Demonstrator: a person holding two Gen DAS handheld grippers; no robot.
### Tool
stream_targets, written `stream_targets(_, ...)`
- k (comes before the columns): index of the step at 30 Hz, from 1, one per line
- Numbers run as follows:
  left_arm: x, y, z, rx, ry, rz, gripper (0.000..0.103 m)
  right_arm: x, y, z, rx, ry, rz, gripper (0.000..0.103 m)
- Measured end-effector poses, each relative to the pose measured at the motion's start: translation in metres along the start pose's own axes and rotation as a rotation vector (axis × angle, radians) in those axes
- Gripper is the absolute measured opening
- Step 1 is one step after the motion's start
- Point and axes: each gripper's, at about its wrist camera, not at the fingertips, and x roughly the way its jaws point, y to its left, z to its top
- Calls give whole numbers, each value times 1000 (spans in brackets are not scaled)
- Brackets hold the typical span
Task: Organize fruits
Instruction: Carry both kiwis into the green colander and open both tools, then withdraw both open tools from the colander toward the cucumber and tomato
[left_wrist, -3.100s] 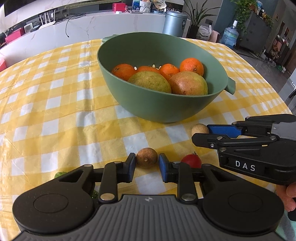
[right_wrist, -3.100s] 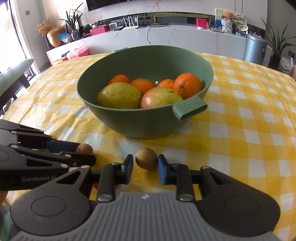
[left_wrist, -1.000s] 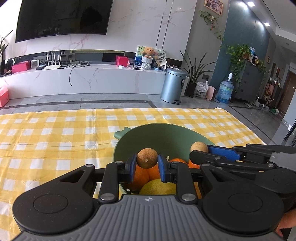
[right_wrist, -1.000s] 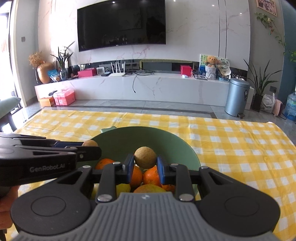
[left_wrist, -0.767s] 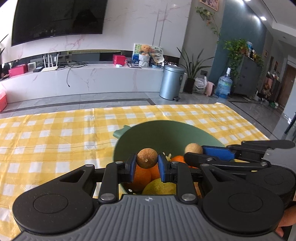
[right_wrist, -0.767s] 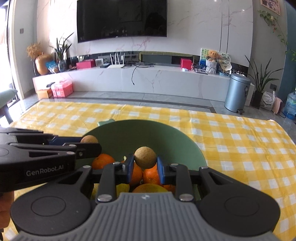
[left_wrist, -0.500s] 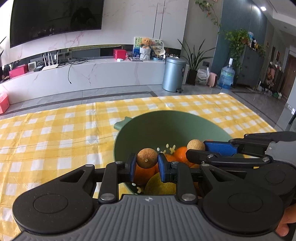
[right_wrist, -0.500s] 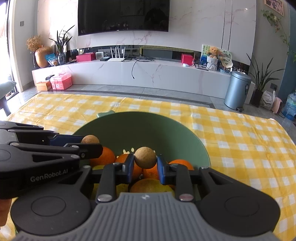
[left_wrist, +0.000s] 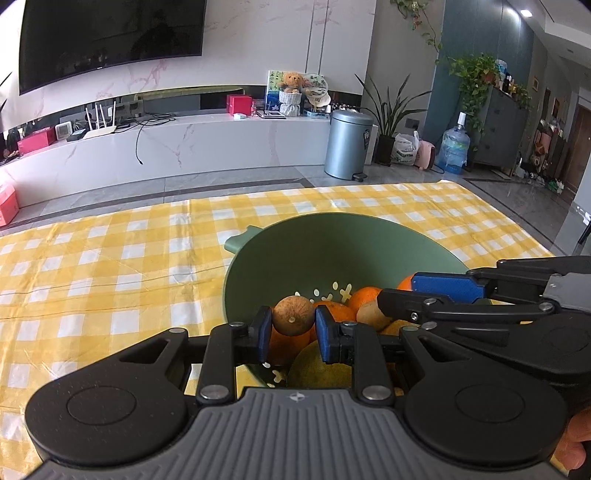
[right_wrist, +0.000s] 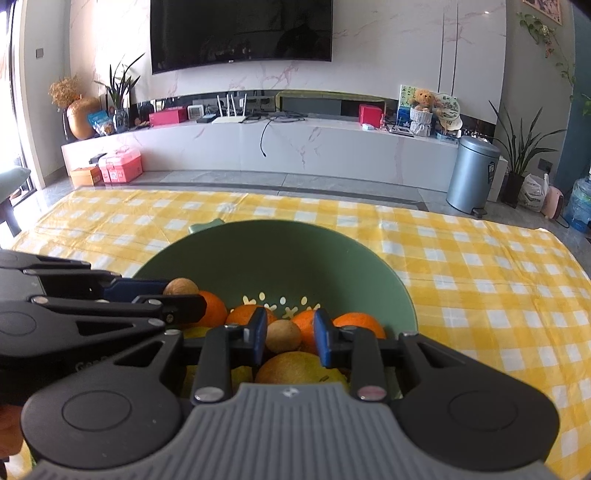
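Both tools hung over the green bowl (left_wrist: 332, 243) on the table (left_wrist: 110, 258), evidently to drop their loads among the oranges (right_wrist: 354, 321). The left tool (left_wrist: 293, 328) clamped a brown fruit (left_wrist: 293, 315). At its 3 o'clock, the right tool (right_wrist: 289, 334) was opening, its tan fruit (right_wrist: 283, 336) loose between the pads
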Motion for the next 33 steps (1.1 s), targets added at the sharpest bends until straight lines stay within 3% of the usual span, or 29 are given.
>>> stream_targets(14, -26, -4, 3, 10, -98, 16, 58, -12, -9, -1, 69, -67, -19, 44)
stream_targets(17, -33, -6, 7, 11, -107, 19, 63, -20, -13, -2, 87, -95, -23, 54)
stream_targets(22, -51, -10, 13, 4, -100, 59, 67, -34, -16, -2, 113, -127, -11, 62)
stream_targets(24, -61, -11, 14, -8, -99, 74, 73, -41, -16, -4, 115, -129, -3, 64)
stream_targets(33, -71, -20, 9, -14, 76, 165, 73, -69, -16, -13, 85, -134, 43, 67)
